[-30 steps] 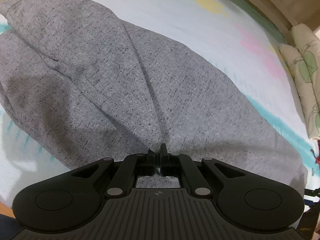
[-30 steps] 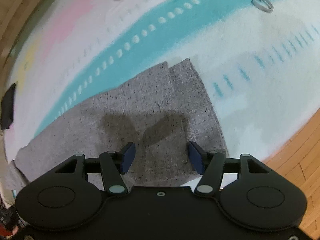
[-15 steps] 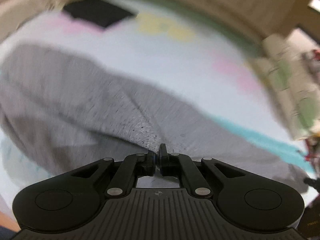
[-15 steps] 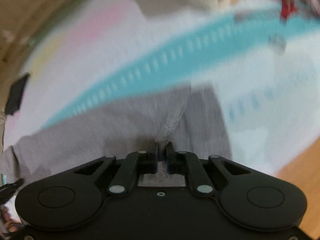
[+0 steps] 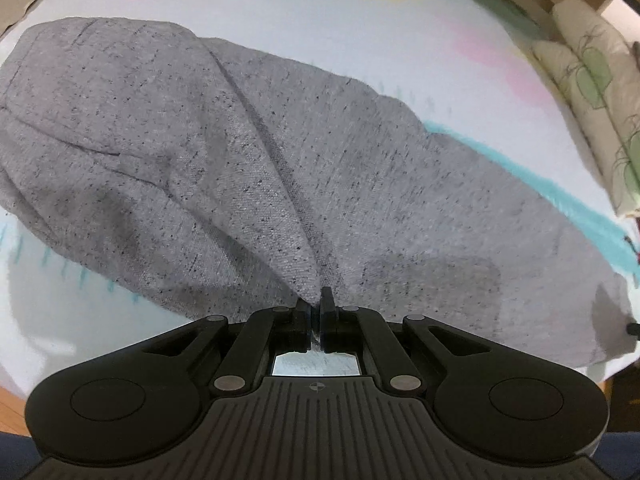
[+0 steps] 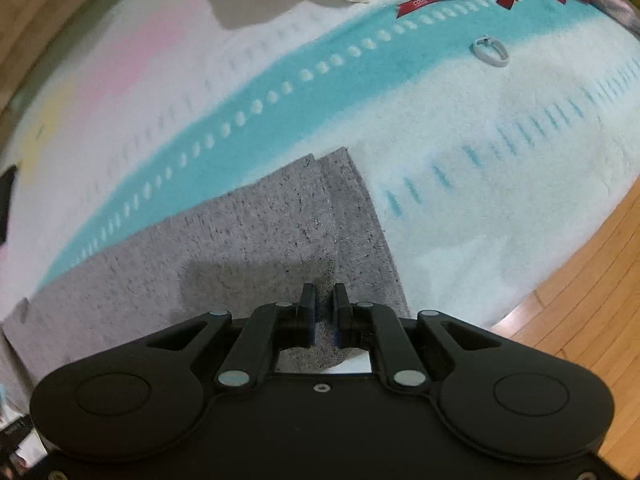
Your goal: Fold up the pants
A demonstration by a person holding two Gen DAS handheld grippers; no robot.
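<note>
Both tongs pinching grey pants, left tongs mid-fabric, right tongs near hem edge, open blanket beyond.

Black grippers, ribbed left, blue-padded right fingers.

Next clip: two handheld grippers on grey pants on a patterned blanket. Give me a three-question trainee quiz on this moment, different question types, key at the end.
1. True or false: the left gripper is shut on a pinch of the grey pants.
2. Multiple choice: in the right wrist view, what lies on the blanket beyond the pants' end? A) a small pale ring B) a pair of scissors C) a shoe
3. Fill in: the right gripper, whose jaws have just been closing, now holds ____ between its pads.

Key: 1 true; 2 A, the small pale ring; 3 grey pants fabric, near the leg end.
</note>
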